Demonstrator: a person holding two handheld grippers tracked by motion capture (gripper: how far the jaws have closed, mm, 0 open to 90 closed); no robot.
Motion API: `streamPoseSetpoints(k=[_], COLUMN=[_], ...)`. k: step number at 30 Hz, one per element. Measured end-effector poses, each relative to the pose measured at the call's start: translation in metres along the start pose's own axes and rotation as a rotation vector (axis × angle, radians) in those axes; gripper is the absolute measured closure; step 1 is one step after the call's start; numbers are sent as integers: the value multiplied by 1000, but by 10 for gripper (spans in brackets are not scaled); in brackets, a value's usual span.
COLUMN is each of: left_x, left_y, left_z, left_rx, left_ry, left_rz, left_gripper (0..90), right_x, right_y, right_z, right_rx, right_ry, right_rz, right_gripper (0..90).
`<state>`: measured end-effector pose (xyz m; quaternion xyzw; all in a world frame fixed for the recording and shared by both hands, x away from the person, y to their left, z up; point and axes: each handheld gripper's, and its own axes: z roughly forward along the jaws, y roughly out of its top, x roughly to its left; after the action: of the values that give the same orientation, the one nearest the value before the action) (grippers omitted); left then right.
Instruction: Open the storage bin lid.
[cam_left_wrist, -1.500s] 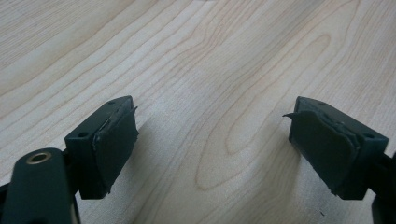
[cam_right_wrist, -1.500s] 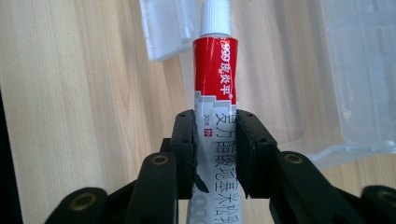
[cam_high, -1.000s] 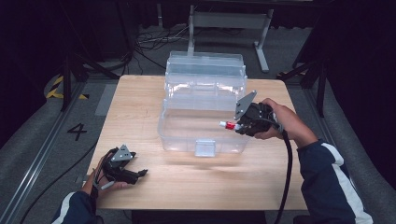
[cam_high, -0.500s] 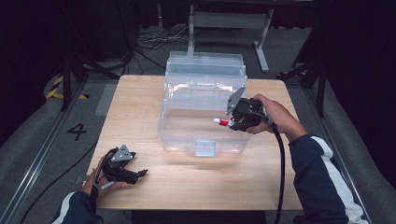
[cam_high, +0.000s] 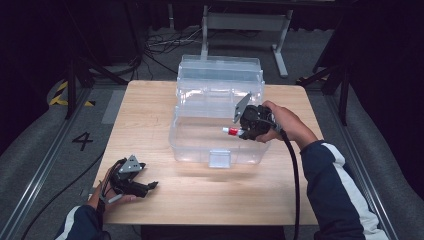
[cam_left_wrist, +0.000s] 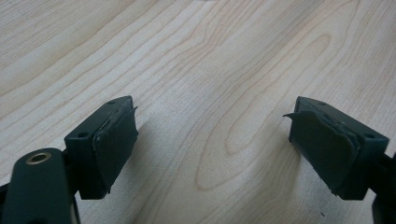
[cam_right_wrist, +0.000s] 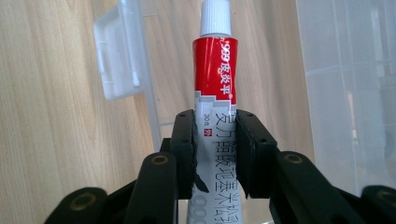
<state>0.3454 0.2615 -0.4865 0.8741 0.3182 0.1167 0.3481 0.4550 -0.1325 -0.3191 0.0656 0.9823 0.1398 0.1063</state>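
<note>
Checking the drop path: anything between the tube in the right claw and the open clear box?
Nothing visible. The right claw is shut on the red-and-white tube, held above the open clear plastic box. The box's lid is swung back, and its inside looks empty as far as the clear walls let me tell.

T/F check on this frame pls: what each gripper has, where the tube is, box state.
1. The right gripper is clamped on a red and white tube. True.
2. The tube's white cap is gripped between the jaws. False: the cap sticks out past the jaws, which hold the tube's body.
3. The left gripper holds a small item. False: its jaws stand open with nothing between them, over bare wooden table.
4. The clear plastic box has its lid open. True, in the high view the lid stands up behind it.
5. The tube lies on the box floor. False: it is held above the open box.
</note>
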Motion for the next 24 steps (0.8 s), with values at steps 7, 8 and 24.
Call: streamPoseSetpoints(k=[7, 8, 24], left_x=[0, 0, 0], left_y=[0, 0, 0], left_z=[0, 0, 0], left_rx=[-1, 0, 0], left_ry=[2, 1, 1], left_rz=[1, 1, -1], left_gripper=[154, 154, 154], right_x=[-5, -5, -11], right_y=[1, 1, -9], right_z=[12, 15, 46], right_rx=[1, 8, 62], right_ry=[9, 16, 44], right_rz=[13, 13, 14], right_gripper=[709, 709, 709])
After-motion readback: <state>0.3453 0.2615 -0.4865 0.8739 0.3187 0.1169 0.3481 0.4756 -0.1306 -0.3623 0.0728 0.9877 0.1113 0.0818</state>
